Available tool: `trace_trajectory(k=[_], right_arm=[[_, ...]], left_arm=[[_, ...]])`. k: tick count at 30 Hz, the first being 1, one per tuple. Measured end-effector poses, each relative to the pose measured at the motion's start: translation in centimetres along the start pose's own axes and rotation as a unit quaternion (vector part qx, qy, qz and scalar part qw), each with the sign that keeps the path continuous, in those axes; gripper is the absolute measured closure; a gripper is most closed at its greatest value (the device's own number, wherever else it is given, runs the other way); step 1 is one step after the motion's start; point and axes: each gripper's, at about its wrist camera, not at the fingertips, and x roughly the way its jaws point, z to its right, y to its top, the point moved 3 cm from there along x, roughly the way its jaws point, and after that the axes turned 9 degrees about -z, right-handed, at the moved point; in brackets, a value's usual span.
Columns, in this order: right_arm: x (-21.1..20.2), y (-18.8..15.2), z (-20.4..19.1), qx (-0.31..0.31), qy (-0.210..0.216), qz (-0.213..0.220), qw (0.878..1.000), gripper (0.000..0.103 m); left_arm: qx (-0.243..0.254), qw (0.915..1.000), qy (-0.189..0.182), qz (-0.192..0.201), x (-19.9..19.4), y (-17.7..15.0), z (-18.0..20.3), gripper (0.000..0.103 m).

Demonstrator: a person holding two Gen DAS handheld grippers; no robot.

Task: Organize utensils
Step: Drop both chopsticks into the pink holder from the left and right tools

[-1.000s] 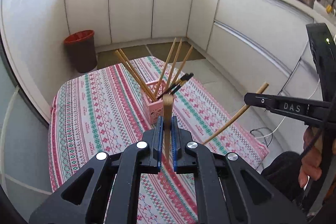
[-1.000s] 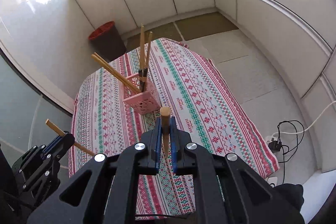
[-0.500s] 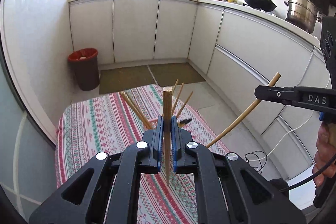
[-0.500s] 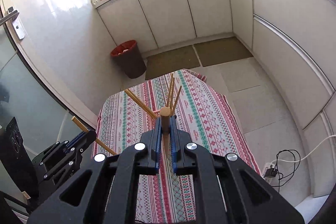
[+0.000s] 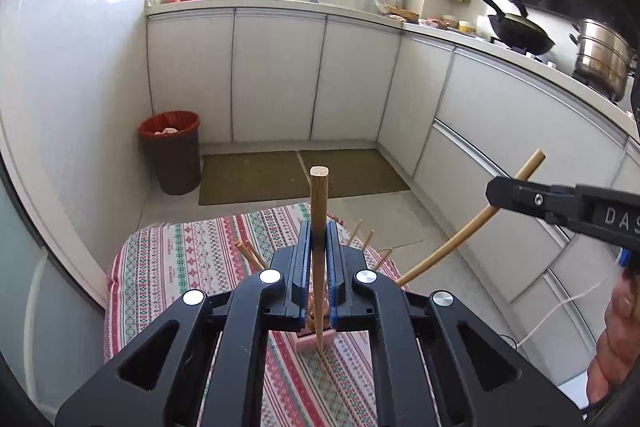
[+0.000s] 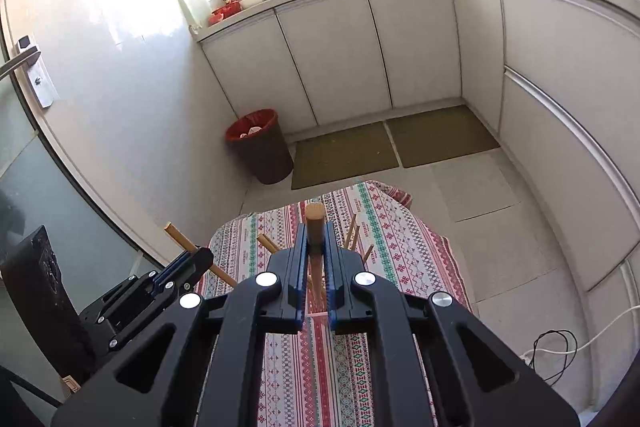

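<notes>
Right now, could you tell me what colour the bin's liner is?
Red, on the bin; clearest in the right wrist view.

- The tabletop (image 5: 168, 267) is covered edge to edge by a striped cloth (image 6: 400, 259) with red, green and white patterned bands; the cloth hangs over the far edge.
- A pink holder (image 5: 310, 339) stands on the cloth about midway across the tabletop, largely hidden in both views.
- Wooden chopsticks (image 5: 250, 253) stick up out of the holder, fanned toward the far edge.
</notes>
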Motion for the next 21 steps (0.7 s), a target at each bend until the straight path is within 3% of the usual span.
trace_trajectory(k=[7, 12, 21], right_arm=[[5.3, 0.4, 0.7, 0.0, -0.011, -0.024, 1.0, 0.095], [8.0, 0.3, 0.9, -0.001, -0.014, -0.038, 0.999, 0.095], [9.8, 0.3, -0.1, -0.008, -0.02, -0.052, 0.998, 0.095]], left_arm=[[-0.031, 0.9994, 0.008, -0.016, 5.1, -0.2, -2.2, 0.096], [-0.041, 0.9986, -0.012, -0.031, 7.3, -1.5, -3.2, 0.095], [-0.047, 0.9989, -0.001, 0.001, 4.4, -0.1, -3.8, 0.08]])
